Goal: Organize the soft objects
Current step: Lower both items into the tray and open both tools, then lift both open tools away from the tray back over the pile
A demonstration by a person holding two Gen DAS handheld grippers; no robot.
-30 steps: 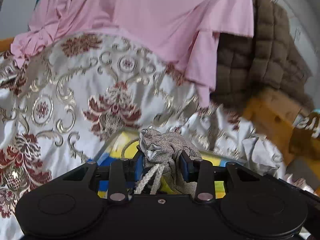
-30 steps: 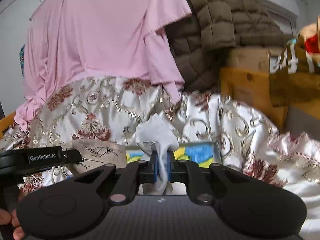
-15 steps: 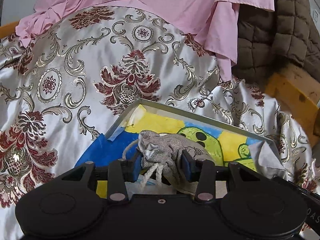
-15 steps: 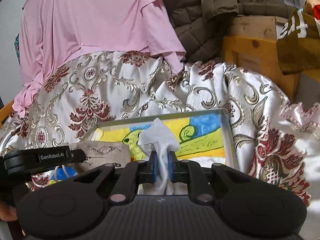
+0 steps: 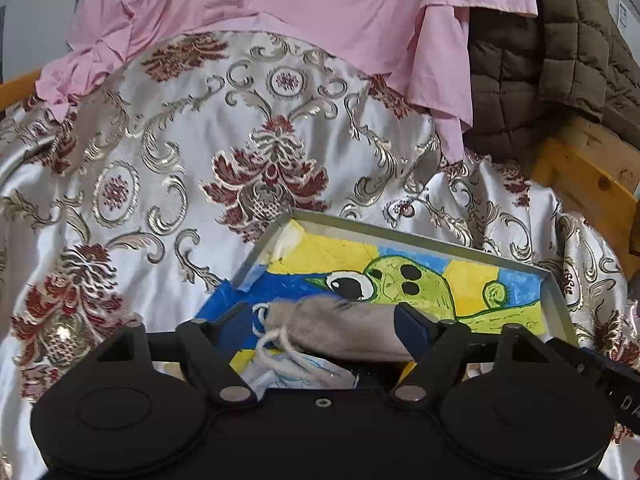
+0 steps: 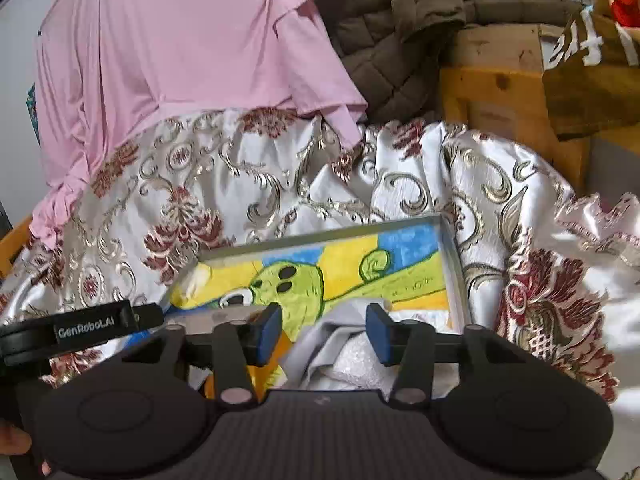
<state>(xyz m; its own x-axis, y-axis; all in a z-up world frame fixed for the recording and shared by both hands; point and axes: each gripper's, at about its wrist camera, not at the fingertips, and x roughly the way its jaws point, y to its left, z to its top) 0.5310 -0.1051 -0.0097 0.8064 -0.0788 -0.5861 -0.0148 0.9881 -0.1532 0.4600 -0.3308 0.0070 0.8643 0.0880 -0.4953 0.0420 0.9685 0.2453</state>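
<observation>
1. Two grippers stand over one shallow tray (image 5: pixel 554 296), painted inside with a green cartoon figure on yellow and blue; it rests on a floral satin cloth (image 5: pixel 168 184).
2. Left gripper (image 5: pixel 324 322): jaws spread wide, gripping nothing. A grey drawstring pouch (image 5: pixel 340 326) lies between them in the tray, blurred, its white cord (image 5: pixel 280 346) trailing.
3. Right gripper (image 6: pixel 325 332): jaws wide apart, gripping nothing. A pale grey cloth (image 6: pixel 340 350) lies crumpled below them in the tray's near right part.
4. Behind: a pink garment (image 6: pixel 192 48) and a brown quilted jacket (image 6: pixel 400 28).
</observation>
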